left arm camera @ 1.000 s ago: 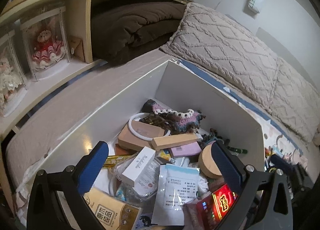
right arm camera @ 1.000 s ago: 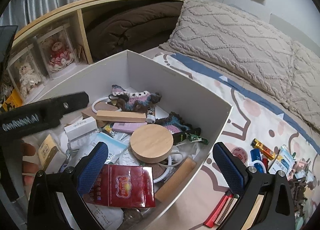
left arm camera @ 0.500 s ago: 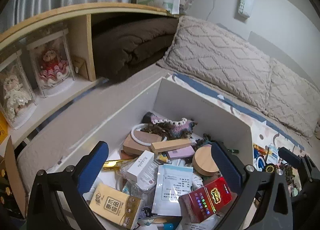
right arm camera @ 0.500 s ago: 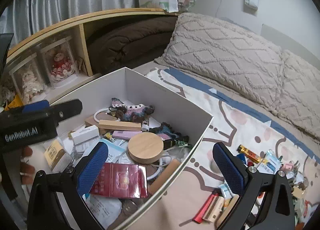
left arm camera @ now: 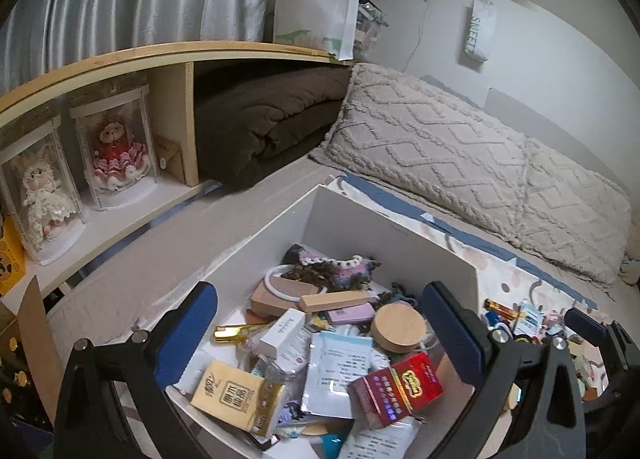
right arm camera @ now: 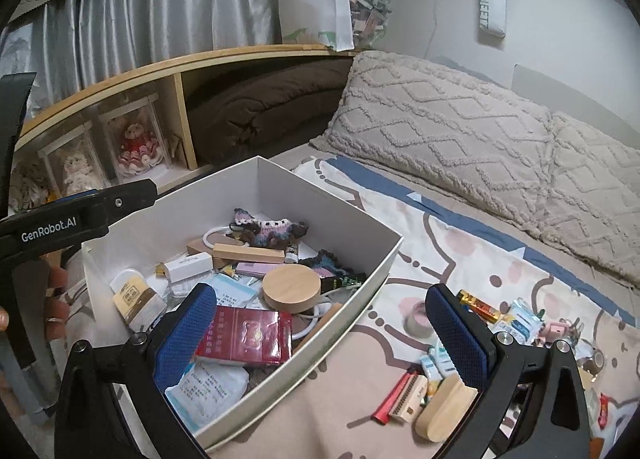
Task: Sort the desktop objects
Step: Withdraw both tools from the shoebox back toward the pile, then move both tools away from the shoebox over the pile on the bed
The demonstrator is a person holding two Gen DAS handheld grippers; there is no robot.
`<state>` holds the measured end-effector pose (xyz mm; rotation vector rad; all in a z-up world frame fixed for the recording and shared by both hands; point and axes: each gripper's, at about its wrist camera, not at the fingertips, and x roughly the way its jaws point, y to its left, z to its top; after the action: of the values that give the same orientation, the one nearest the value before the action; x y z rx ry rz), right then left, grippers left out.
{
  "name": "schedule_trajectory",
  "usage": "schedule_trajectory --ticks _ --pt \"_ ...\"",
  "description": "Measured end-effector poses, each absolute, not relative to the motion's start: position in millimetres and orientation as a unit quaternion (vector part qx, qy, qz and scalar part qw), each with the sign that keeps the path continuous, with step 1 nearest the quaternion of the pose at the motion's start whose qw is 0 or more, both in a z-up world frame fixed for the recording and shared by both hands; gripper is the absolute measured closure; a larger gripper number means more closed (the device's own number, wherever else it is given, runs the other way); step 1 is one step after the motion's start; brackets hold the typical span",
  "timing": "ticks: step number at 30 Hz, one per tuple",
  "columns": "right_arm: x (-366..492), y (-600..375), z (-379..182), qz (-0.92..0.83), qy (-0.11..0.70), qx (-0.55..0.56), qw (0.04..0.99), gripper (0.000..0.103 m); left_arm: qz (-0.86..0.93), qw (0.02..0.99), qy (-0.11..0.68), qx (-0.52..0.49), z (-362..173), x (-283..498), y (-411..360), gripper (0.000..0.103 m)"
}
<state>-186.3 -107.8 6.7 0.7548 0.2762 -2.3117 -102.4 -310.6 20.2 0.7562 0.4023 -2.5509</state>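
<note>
Hovering with jaws spread and empty, both grippers — left gripper (left arm camera: pixel 320 331), right gripper (right arm camera: pixel 316 333) — overlook a crammed white box (right arm camera: pixel 332 279); further items could spill out.

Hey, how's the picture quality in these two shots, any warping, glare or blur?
Left wrist view: fisheye bends the wooden shelf into an arc; black corners; glare on the red packet.
Right wrist view: same bending; the white box stays sharp, the tape roll on the bedsheet looks soft; dim, even indoor light.
</note>
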Motion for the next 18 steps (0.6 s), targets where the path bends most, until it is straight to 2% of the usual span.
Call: schedule_trajectory --ticks 18 --pt "-166.3 -60.5 19.9 -0.903 0.103 0.266 0.322 0.0 -0.931 0.218 0.109 0.271 19.7 -99.1 -271.7 0.0"
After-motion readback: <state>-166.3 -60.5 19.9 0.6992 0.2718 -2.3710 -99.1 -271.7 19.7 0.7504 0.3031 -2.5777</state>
